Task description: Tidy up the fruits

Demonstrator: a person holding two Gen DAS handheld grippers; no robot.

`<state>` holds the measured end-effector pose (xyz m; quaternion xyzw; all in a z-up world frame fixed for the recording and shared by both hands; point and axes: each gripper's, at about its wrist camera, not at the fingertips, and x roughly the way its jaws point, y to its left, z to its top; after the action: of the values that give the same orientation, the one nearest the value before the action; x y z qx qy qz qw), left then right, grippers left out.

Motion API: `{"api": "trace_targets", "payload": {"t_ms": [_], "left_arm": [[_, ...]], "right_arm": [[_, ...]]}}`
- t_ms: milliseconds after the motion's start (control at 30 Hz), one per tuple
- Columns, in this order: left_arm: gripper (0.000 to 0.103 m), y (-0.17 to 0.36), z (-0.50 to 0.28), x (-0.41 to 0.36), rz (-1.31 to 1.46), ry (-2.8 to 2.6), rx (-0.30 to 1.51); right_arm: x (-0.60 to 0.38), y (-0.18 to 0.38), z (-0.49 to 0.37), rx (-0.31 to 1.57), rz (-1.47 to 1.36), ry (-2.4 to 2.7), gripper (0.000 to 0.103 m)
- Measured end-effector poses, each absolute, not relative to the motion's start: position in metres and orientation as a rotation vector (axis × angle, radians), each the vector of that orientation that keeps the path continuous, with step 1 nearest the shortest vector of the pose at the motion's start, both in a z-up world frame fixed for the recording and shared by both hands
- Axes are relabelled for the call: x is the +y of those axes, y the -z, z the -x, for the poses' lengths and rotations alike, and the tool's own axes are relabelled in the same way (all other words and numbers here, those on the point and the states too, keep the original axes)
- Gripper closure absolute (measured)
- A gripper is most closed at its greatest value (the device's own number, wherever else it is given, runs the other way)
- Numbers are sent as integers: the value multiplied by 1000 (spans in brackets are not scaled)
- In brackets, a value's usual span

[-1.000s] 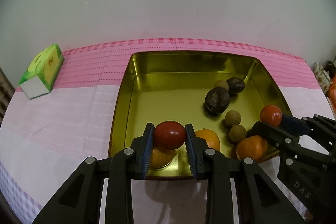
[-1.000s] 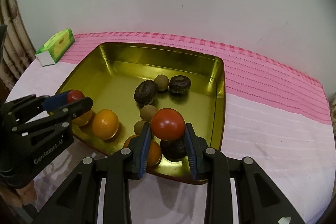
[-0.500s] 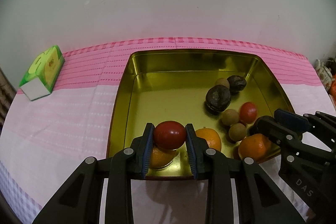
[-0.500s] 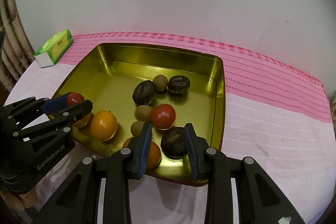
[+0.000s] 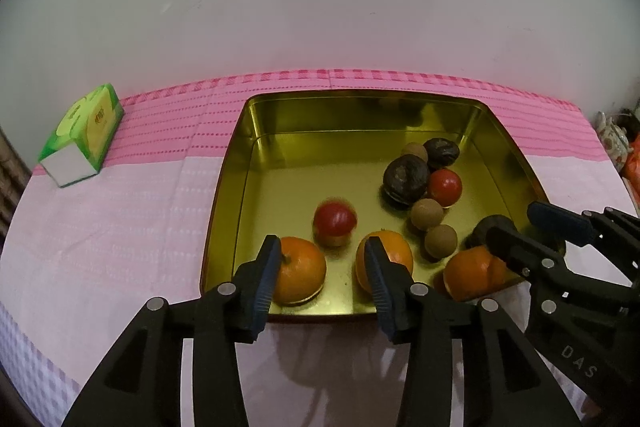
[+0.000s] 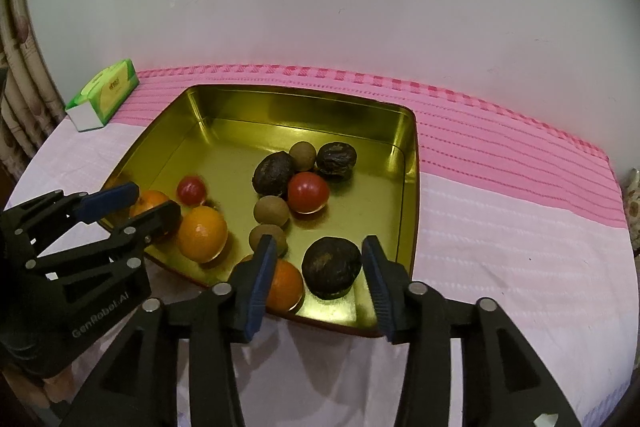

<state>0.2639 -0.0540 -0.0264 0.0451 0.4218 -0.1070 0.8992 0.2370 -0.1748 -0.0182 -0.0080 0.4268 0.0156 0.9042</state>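
A gold tin tray [image 5: 360, 115] [image 6: 300, 107] holds several fruits: oranges, brown round ones, dark wrinkled ones and two red tomatoes. My left gripper [image 5: 322, 265] [image 6: 154, 201] hovers over the tray's near edge with its jaws opening and nothing held. A blurred tomato [image 5: 335, 221] [image 6: 192, 190] lies in the tray just beyond its tips, between two oranges [image 5: 300, 275] [image 5: 394, 251]. My right gripper [image 6: 319, 259] [image 5: 512, 221] is also opening. A dark fruit [image 6: 330, 269] lies in the tray below its gap, untouched. The other tomato [image 6: 308, 191] [image 5: 445, 187] rests against a dark fruit.
The tray sits on a pink and white tablecloth [image 5: 120, 247] [image 6: 500, 227] against a pale wall. A green tissue box [image 5: 86, 135] [image 6: 106, 93] stands at the far left. Small items [image 5: 616, 143] sit at the table's right edge. A curtain [image 6: 20, 87] hangs at the left.
Both grippers opened. The right one's tomato dropped first and rolled to the dark fruit. The left one's tomato has just fallen into the tray and still looks blurred.
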Motion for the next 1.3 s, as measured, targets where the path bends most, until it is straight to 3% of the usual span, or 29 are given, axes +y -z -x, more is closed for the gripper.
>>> {"api": "trace_targets", "payload": {"t_ms": [267, 1300], "left_arm": [[52, 17, -249, -51, -79, 213, 858], [52, 11, -165, -14, -43, 104, 871]], "right_arm": [[-175, 12, -222, 872, 11, -26, 56], [-159, 6, -144, 896, -48, -7, 49]]}}
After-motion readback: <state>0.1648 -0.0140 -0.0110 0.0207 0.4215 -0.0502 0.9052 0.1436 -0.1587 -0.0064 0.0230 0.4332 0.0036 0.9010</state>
